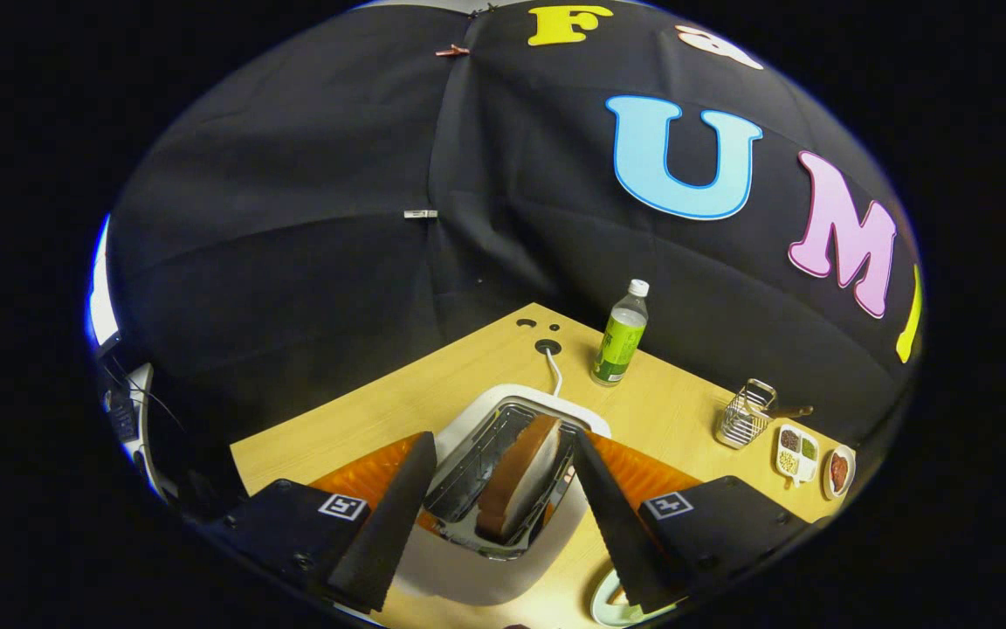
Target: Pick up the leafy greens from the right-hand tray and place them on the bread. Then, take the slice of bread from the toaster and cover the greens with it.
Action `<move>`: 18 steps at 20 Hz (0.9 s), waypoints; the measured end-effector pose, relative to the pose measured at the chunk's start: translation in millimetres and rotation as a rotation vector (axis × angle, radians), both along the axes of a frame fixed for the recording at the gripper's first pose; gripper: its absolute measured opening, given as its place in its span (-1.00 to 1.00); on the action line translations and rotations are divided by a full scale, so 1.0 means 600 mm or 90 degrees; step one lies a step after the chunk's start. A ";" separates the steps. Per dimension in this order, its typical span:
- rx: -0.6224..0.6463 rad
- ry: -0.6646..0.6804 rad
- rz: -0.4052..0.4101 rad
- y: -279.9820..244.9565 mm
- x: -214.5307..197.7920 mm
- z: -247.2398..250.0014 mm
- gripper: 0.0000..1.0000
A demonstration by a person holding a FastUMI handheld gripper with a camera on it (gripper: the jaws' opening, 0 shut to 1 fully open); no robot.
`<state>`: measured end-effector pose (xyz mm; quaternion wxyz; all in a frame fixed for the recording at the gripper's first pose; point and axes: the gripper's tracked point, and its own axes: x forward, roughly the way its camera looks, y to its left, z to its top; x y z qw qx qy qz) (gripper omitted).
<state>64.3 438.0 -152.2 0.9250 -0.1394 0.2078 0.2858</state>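
A white toaster stands on the wooden table right below me, its metal slot open upward. A brown-crusted slice of bread sticks up out of the slot, leaning a little. My gripper hovers above the toaster, open, with one finger left of the slot and the other finger right of it. The bread lies between the two fingers, and neither finger touches it.
Beyond the toaster, a green-labelled bottle stands near the table's far corner, beside the cable hole. Further right are a wire rack, a small divided dish and a small bowl. A pale plate rim peeks beside the right finger.
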 end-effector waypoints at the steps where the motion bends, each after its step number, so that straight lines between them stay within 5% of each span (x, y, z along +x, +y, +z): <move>1: -0.011 -0.001 -0.012 -0.002 0.010 -0.010 0.97; 5: -0.023 0.025 -0.034 0.004 0.021 -0.039 0.92; 7: -0.025 0.028 -0.034 0.008 0.021 -0.043 0.70; 10: -0.030 0.024 -0.056 -0.004 0.025 -0.041 0.07; 15: -0.037 0.027 -0.087 -0.019 0.031 -0.041 -0.47; 18: -0.021 0.053 -0.082 -0.018 0.028 -0.040 -0.60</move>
